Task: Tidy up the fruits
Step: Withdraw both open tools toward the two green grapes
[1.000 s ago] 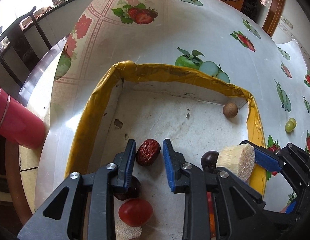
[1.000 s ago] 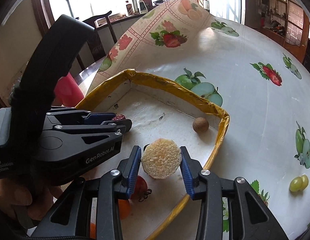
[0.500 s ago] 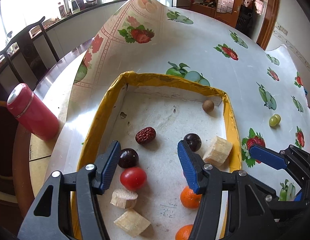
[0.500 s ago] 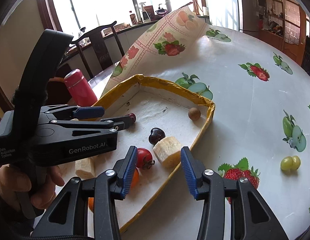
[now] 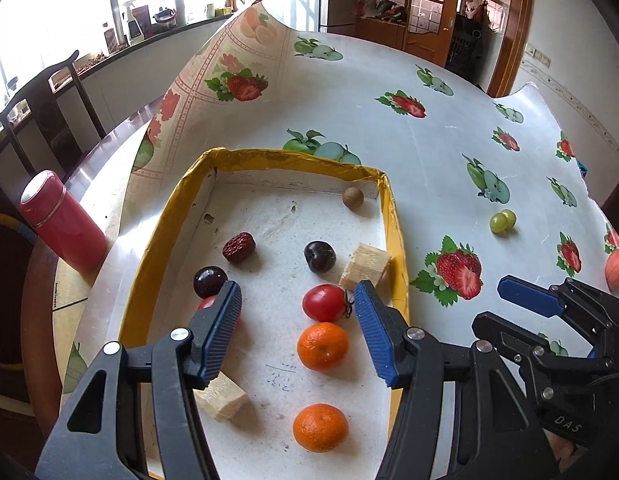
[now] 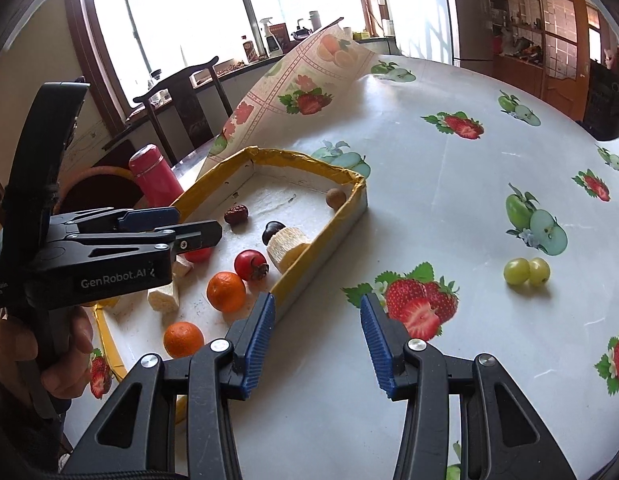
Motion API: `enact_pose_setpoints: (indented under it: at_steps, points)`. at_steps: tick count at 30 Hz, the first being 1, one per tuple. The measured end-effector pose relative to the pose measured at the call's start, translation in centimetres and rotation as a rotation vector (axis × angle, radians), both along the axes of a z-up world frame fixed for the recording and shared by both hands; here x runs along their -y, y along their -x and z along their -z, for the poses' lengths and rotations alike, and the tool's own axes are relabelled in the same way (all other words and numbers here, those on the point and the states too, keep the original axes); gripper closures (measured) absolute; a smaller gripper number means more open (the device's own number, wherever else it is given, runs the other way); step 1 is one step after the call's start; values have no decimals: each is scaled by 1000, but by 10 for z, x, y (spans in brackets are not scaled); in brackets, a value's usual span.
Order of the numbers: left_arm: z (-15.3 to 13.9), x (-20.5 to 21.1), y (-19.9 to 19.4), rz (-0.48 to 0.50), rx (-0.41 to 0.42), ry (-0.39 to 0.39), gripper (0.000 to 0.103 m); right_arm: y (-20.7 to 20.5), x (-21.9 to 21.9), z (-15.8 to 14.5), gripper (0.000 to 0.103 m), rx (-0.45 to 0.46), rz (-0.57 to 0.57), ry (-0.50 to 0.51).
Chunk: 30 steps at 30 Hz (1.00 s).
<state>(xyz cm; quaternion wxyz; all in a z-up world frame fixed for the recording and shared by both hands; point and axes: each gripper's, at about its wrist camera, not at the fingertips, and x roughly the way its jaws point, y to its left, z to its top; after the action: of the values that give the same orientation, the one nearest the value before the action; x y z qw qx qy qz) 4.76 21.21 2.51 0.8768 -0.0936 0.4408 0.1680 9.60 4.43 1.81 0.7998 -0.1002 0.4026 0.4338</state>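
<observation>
Both the left gripper (image 5: pixel 297 326) and right gripper (image 6: pixel 317 338) are released and empty above the yellow-rimmed tray (image 5: pixel 393 216) of fruit.

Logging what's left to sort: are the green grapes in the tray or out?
Out. The green grapes lie on the tablecloth, well apart from the yellow-rimmed tray, right of its right wall. Neither gripper is near them.

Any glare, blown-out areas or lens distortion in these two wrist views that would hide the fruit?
Left wrist view: windows top left are blown out, fisheye bends the fruit-print tablecloth, yet the two oranges in the yellow-rimmed white tray stay sharp.
Right wrist view: windows overexposed, soft sheen on the cloth, dark corner vignetting; the pair of green grapes is clear.
</observation>
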Motion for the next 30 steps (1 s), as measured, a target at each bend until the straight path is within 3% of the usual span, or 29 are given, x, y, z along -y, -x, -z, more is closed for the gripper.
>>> enact_pose_setpoints:
  at_steps: [22, 30]
  points:
    - [1, 82, -27, 150, -17, 37, 45, -46, 88, 18, 57, -32, 167, 13]
    - [9, 109, -44, 198, -39, 47, 45, -90, 109, 30, 58, -16, 274, 31]
